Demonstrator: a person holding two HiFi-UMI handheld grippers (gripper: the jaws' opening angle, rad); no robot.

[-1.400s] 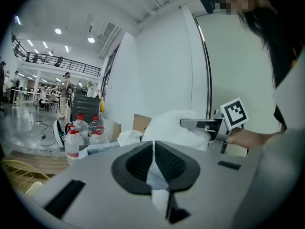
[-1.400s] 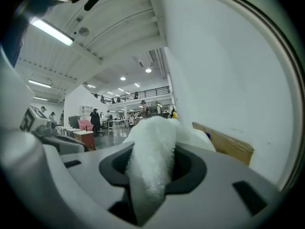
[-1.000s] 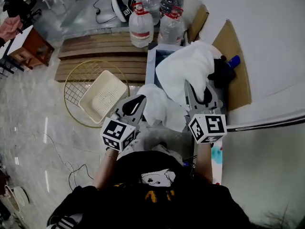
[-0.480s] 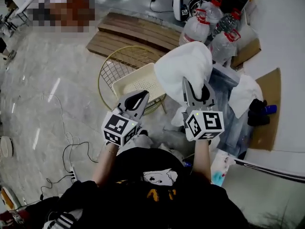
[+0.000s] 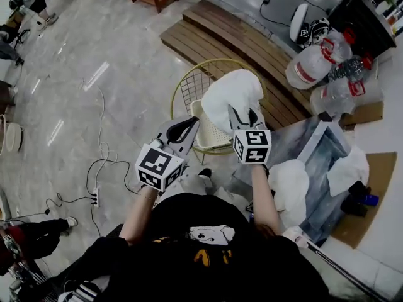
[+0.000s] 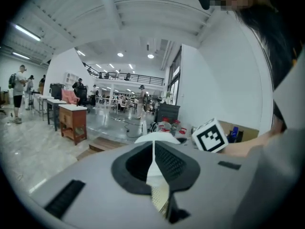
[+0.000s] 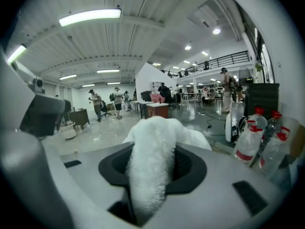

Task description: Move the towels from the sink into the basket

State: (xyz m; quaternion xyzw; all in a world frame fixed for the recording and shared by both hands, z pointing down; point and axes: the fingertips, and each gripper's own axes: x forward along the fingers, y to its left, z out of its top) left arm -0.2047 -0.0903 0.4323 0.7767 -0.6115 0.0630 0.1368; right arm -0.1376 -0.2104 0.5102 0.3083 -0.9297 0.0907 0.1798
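A white towel (image 5: 228, 93) is pinched between the jaws of the right gripper (image 5: 242, 114) and held above the cream basket (image 5: 203, 137). The left gripper (image 5: 184, 126) is pressed together, with nothing held. Two more towels (image 5: 288, 182) are seen at the sink (image 5: 318, 153).

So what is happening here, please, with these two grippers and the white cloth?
A person works with a gripper in each hand. The right gripper is shut on a white towel and holds it above the basket on the floor, not yet released. The left gripper is shut and empty, next to the basket. Two other white towels lie at the sink, one nearer the person and one farther.
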